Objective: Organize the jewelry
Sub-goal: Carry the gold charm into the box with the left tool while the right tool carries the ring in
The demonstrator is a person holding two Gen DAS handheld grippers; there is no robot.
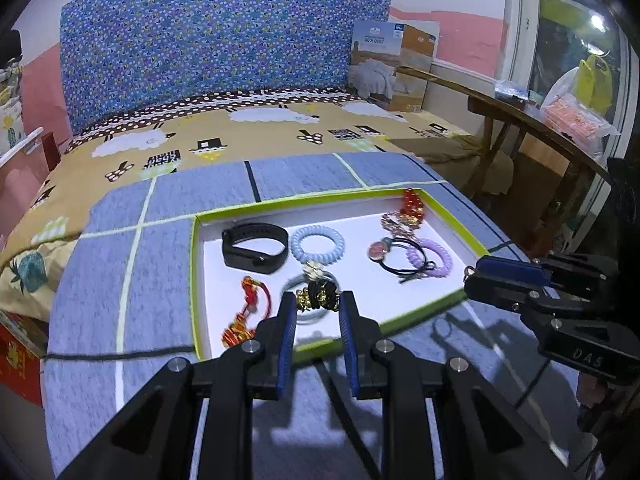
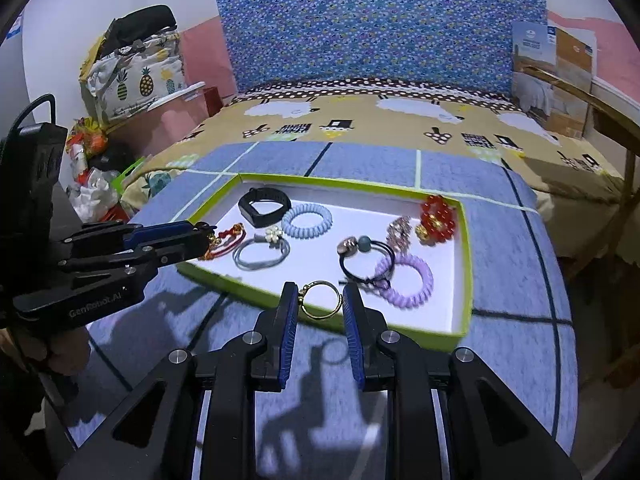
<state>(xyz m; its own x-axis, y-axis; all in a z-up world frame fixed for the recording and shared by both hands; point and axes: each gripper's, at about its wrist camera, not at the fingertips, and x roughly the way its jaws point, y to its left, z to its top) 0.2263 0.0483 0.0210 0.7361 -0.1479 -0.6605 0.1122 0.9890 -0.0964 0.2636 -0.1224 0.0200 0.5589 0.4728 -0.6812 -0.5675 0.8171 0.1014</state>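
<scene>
Your left gripper [image 1: 318, 306] is clamped on a black-and-gold beaded bracelet [image 1: 318, 298], held above the near part of the green-rimmed tray [image 1: 195, 280]. Your right gripper [image 2: 320, 300] grips a thin gold ring [image 2: 320, 299] over the tray's near edge. Inside the tray lie a black band [image 1: 256, 250], a blue coil tie [image 1: 318, 244], a grey tie [image 2: 262, 255], a red cord charm [image 1: 248, 312], a purple coil [image 2: 406, 282], a black tie [image 2: 366, 262] and red beads [image 2: 438, 214]. The tray sits on a blue checked cloth [image 1: 100, 280] covering the tabletop, with a bed [image 1: 280, 128] beyond.

"WOOL QUILT" on box [image 1: 390, 66]; "GenRobot.AI" on left gripper [image 2: 206, 236].
</scene>
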